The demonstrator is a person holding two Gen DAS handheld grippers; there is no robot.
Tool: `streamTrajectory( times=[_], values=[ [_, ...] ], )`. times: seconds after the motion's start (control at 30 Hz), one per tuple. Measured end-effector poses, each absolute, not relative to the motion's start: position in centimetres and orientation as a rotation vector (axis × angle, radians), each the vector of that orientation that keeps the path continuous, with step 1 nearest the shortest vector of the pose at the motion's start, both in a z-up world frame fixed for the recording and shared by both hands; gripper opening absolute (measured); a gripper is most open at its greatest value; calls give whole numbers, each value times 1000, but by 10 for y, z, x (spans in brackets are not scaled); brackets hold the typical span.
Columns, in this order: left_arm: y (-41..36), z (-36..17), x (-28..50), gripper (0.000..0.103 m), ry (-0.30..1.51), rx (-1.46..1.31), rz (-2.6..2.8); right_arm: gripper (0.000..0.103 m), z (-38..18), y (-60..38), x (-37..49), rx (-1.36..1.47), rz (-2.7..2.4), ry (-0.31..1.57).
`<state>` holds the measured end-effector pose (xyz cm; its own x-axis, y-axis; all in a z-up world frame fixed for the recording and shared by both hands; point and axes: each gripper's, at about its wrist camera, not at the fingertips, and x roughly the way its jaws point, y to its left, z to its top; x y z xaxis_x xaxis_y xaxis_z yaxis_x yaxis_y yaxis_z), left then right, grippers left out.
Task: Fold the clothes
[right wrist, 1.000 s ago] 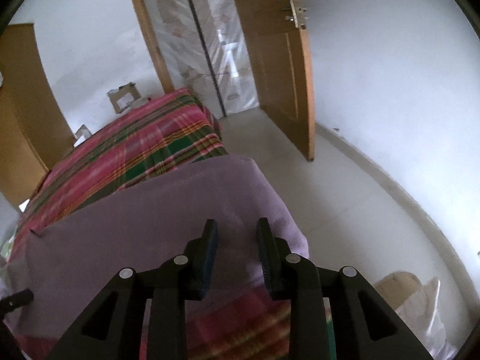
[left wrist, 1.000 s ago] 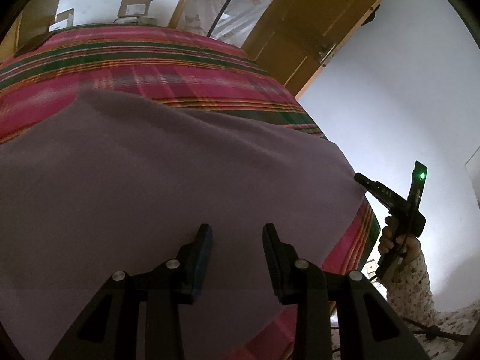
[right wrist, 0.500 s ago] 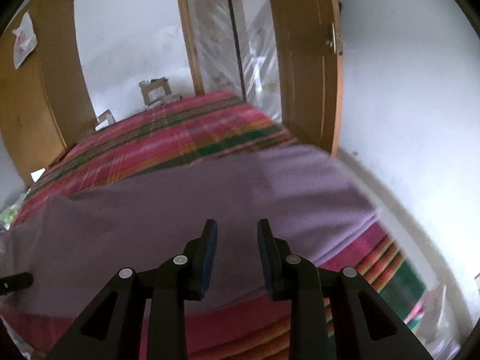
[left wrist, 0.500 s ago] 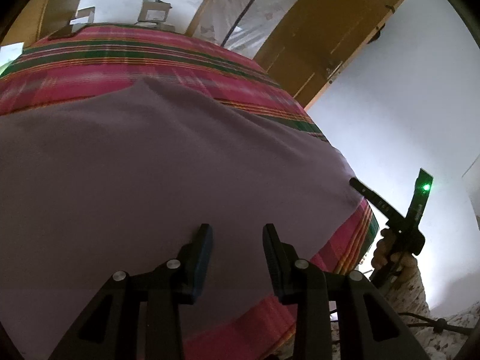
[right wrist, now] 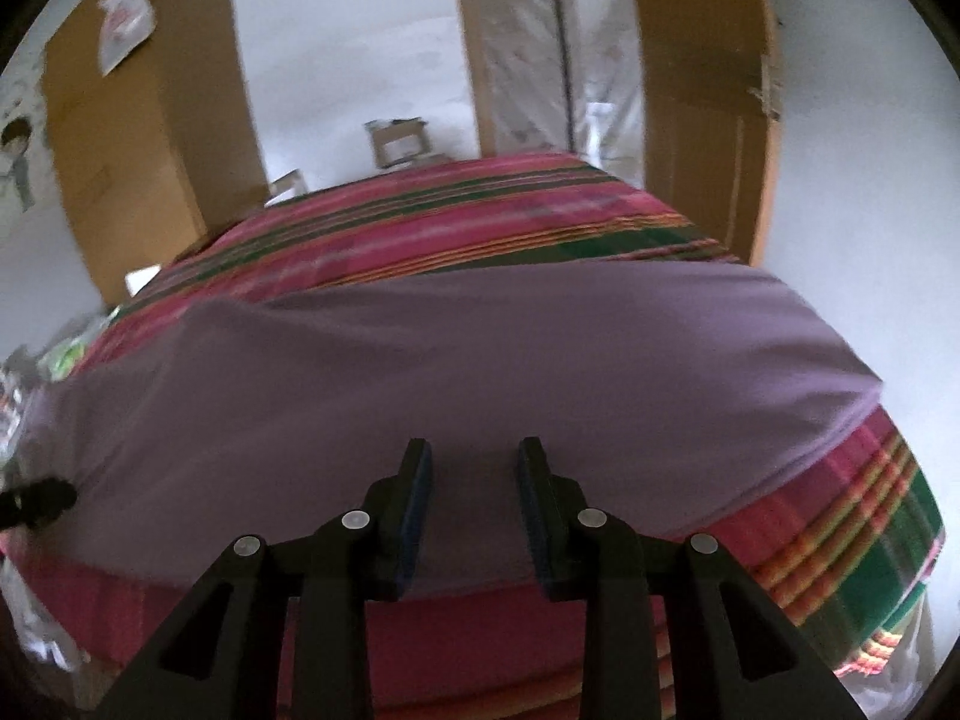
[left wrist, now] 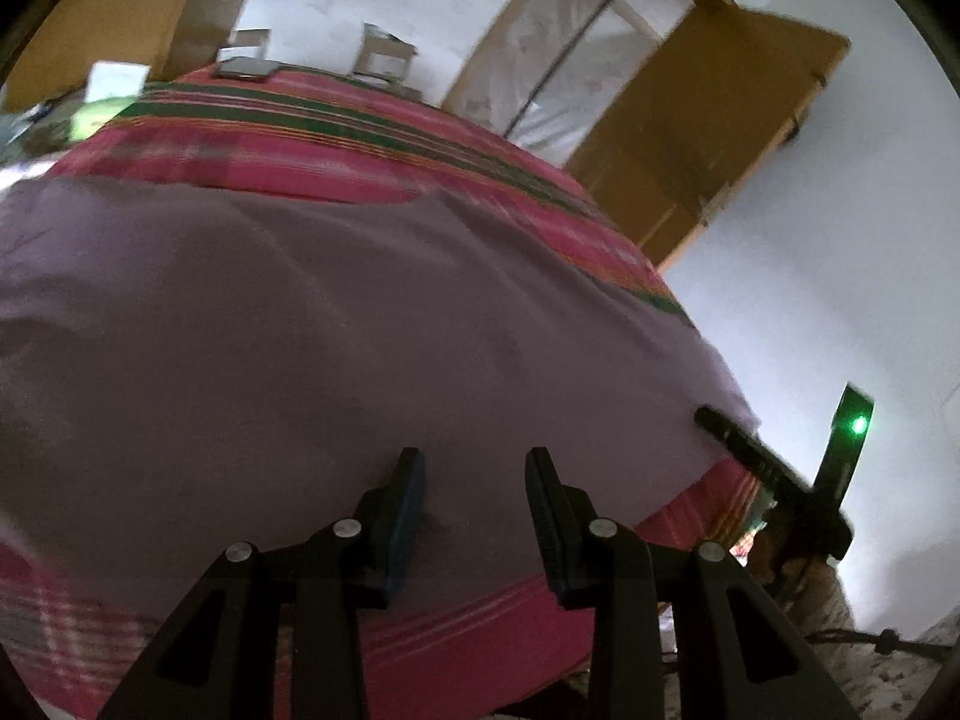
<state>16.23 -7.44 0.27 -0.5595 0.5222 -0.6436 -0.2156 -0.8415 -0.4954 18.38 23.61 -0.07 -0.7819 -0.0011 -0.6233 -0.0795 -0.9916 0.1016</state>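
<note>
A: Cloth, purple [left wrist: 372,348], lies spread flat over most of the near half of the bed [left wrist: 336,120], which wears a pink, green and orange striped cover. In the left wrist view it fills the picture from nine o'clock across to about three o'clock.

B: And the left gripper [left wrist: 474,468]?

A: It stands at six o'clock in its own view, jaws parted, nothing between the pads. The purple cloth shows plainly through the gap. Whether the tips touch the fabric I cannot tell.

B: The right gripper [right wrist: 471,459]?

A: Same picture from its own camera: at six o'clock, above the near edge of the cloth, jaws apart and opening, with nothing pinched between them. In the left wrist view that gripper also shows at about four o'clock, a dark bar with a green light [left wrist: 859,425], its tip at the right-hand corner of the cloth. A hand [left wrist: 774,558] grips it, with a patterned sleeve [left wrist: 834,612] below.

B: What lies beyond the bed?

A: A wooden door [right wrist: 702,96] at one o'clock in the right wrist view, a tall wooden wardrobe [right wrist: 138,138] at ten o'clock, and cardboard boxes [right wrist: 399,141] near twelve, past the far edge of the bed. The left gripper's tip pokes in at nine o'clock there, at the cloth's left edge.
</note>
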Motion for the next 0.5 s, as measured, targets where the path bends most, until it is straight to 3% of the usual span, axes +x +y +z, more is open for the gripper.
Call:
streamTrajectory(
  times=[0.5],
  values=[
    [-164,2,181,35,-705,-1131,2670,31,-7,131,195,-1063,3197,-223]
  ],
)
